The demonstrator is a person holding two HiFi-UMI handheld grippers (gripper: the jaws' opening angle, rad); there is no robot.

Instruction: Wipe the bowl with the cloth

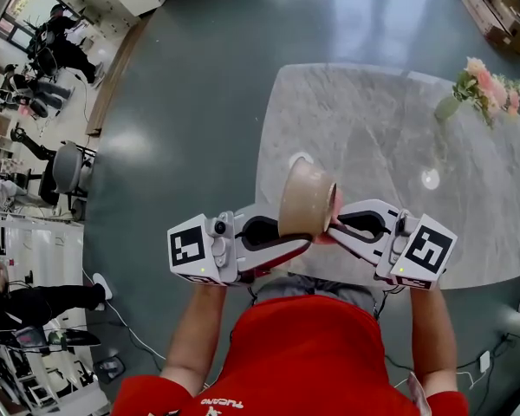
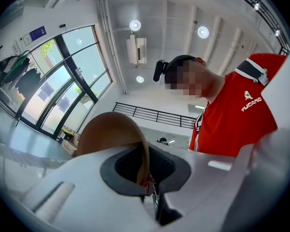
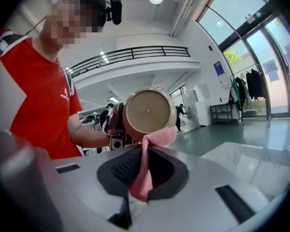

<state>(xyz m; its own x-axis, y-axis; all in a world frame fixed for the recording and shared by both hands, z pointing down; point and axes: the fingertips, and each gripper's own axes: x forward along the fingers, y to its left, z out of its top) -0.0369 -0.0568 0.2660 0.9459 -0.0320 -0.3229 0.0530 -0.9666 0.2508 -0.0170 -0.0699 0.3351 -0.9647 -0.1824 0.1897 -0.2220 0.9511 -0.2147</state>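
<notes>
A tan bowl [image 1: 307, 197] is held on its side above the near edge of the marble table [image 1: 373, 120]. My left gripper [image 1: 296, 237] is shut on the bowl's rim; in the left gripper view the thin rim [image 2: 144, 163] runs down between the jaws [image 2: 148, 180]. My right gripper [image 1: 333, 227] is shut on a pink cloth [image 3: 144, 170], whose free end [image 1: 335, 204] lies bunched against the lower edge of the bowl [image 3: 147, 112]. In the right gripper view the bowl's flat round base faces the camera, with the left gripper [image 3: 113, 125] behind it.
A vase of pink flowers [image 1: 484, 88] lies at the table's far right. Two small white round things [image 1: 301, 158] [image 1: 430, 178] sit on the marble. Office chairs [image 1: 67, 168] and people stand on the grey floor at the left.
</notes>
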